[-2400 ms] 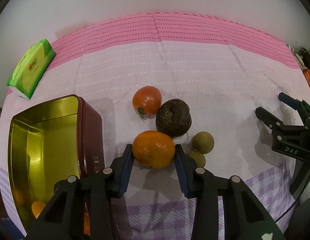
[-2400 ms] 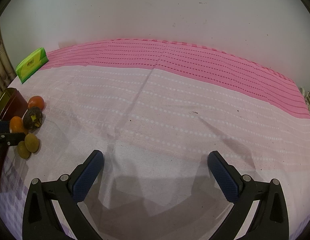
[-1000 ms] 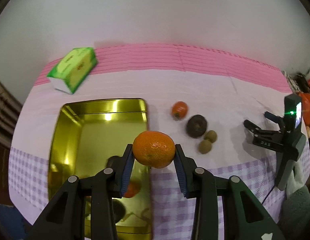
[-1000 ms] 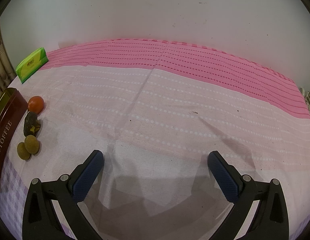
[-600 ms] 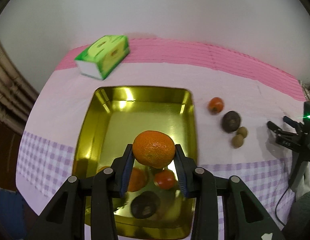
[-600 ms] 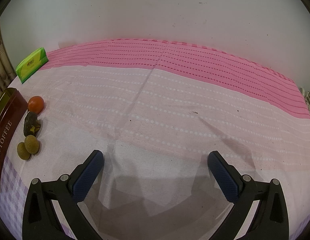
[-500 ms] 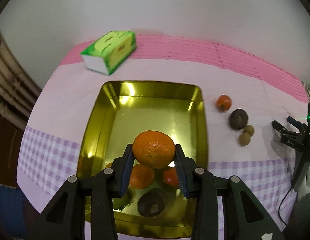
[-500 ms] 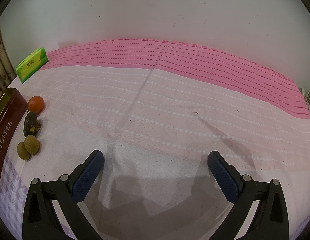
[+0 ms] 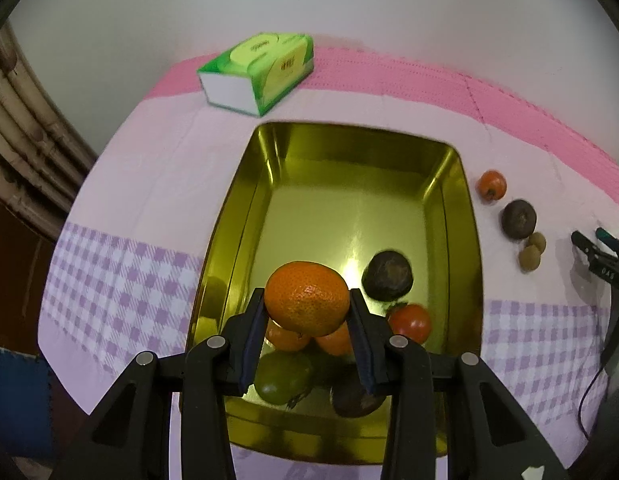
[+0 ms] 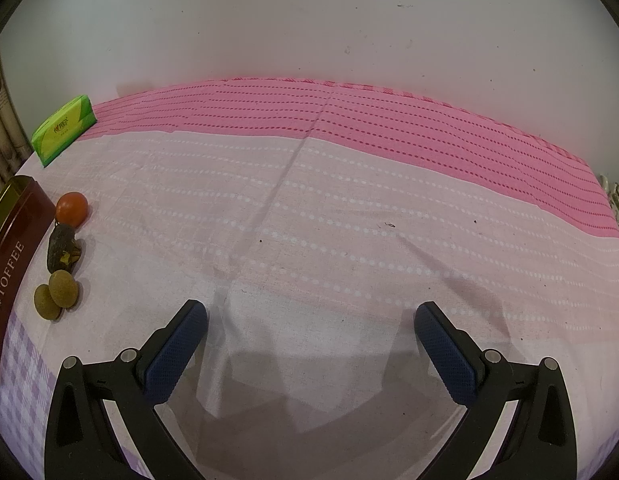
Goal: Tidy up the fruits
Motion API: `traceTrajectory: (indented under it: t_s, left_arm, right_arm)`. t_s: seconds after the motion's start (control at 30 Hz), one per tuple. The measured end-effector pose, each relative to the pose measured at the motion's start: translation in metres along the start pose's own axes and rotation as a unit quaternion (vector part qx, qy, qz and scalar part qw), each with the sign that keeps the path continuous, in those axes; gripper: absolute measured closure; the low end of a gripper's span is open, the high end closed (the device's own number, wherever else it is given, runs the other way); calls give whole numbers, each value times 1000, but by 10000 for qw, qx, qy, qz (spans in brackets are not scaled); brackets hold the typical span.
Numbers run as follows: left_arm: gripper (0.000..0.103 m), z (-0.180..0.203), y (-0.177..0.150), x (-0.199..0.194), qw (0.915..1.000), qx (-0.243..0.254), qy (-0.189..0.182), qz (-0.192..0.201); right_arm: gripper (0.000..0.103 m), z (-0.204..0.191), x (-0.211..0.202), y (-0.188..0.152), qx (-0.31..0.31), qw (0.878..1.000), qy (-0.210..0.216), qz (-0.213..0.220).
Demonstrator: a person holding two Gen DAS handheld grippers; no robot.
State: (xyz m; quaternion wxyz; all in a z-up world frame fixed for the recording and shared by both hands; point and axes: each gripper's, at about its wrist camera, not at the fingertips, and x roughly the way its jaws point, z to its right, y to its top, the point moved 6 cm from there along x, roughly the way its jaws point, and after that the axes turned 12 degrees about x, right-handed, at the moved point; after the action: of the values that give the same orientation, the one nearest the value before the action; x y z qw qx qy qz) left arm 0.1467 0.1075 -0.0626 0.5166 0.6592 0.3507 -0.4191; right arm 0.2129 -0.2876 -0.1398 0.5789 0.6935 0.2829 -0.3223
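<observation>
step: looks like the drop-off bit, the orange (image 9: pixel 307 304) is hanging over the near end of the gold tin (image 9: pixel 453 152), right above the fruit already piled in there

left hand-held gripper (image 9: pixel 308 334): clenched on the orange, pads on both sides of it

right hand-held gripper (image 10: pixel 311 338): released, jaws wide apart with nothing between them, parked over bare cloth

in the tin: a couple of oranges, a red tomato (image 9: pixel 409 323), a green fruit (image 9: pixel 281 376) and two dark ones, all crowded at the near end; the far half is bare metal

still out on the desk: a small red-orange fruit (image 9: pixel 491 185), a dark wrinkly one (image 9: pixel 519 219) and two little brownish-green ones (image 9: pixel 530 257), just beside the tin's right wall

next move: I'd guess lower it a touch and let go. It could roll off the pile, so the bare part of the tin seems the safer spot

surface: desk under a pink and white tablecloth (image 10: pixel 349 216), purple check along the near edge

room: plain pale wall behind, green tissue pack (image 9: pixel 256 72) near the far edge
</observation>
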Motion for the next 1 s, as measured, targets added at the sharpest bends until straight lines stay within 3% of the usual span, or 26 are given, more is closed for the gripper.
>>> traceTrajectory:
  t_s: [0.27,1.0]
  left_arm:
    - [67,3,-22,5,9999,66,-60,-138]
    - [67,16,-30,7,9997,239,25,-40]
  right_arm:
    - [0,0,0,0,0,10000,1,2]
    - [0,0,0,0,2,10000,3,12]
